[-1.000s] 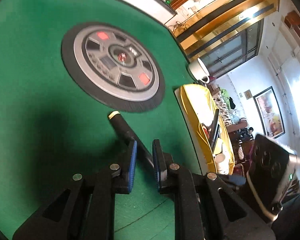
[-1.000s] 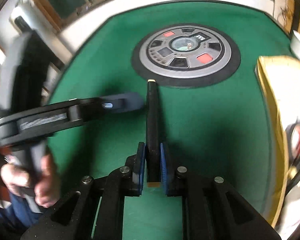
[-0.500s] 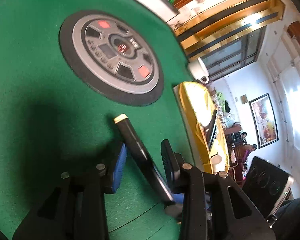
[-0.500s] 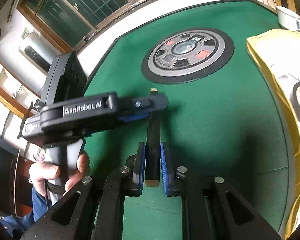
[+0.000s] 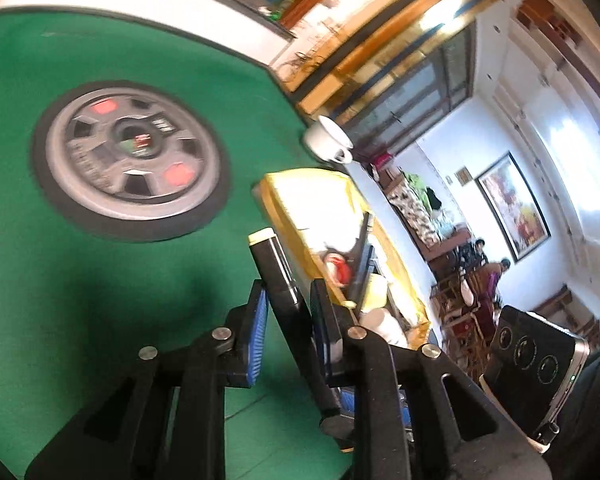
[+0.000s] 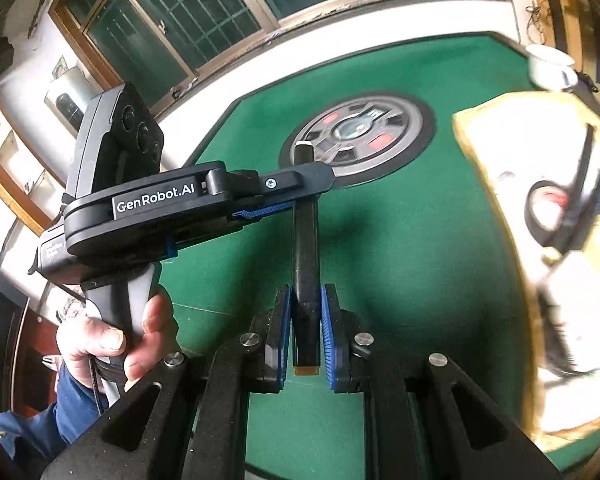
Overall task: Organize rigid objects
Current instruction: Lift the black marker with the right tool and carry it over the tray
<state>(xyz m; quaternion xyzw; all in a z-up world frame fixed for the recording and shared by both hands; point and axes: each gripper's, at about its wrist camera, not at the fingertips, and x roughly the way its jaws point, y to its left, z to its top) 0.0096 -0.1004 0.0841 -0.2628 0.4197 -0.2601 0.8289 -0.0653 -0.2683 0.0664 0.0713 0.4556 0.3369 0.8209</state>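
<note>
A long black bar [image 6: 305,240] with pale end caps hangs above the green table [image 6: 420,240]. My right gripper [image 6: 305,300] is shut on its near end. My left gripper [image 6: 300,196] comes in from the left across the bar's far part, one finger above it and one below. In the left wrist view the bar [image 5: 276,272] runs between the left gripper's [image 5: 286,292] blue pads. Those jaws are closing. The left pad lies against the bar and a thin gap shows at the right pad. A hand [image 6: 112,344] holds the left gripper's handle.
A yellow tray [image 6: 472,132] on the right holds a tape roll [image 6: 548,208], dark tools and pale items. A white cup [image 6: 548,64] stands beyond it. A round grey control panel [image 6: 360,136] is set into the table's middle. The right gripper's housing [image 5: 532,368] shows low right.
The bar has been lifted off the felt in the right gripper. The left gripper opened around the bar, rose with it and has narrowed again. Both views now sit higher above the table.
</note>
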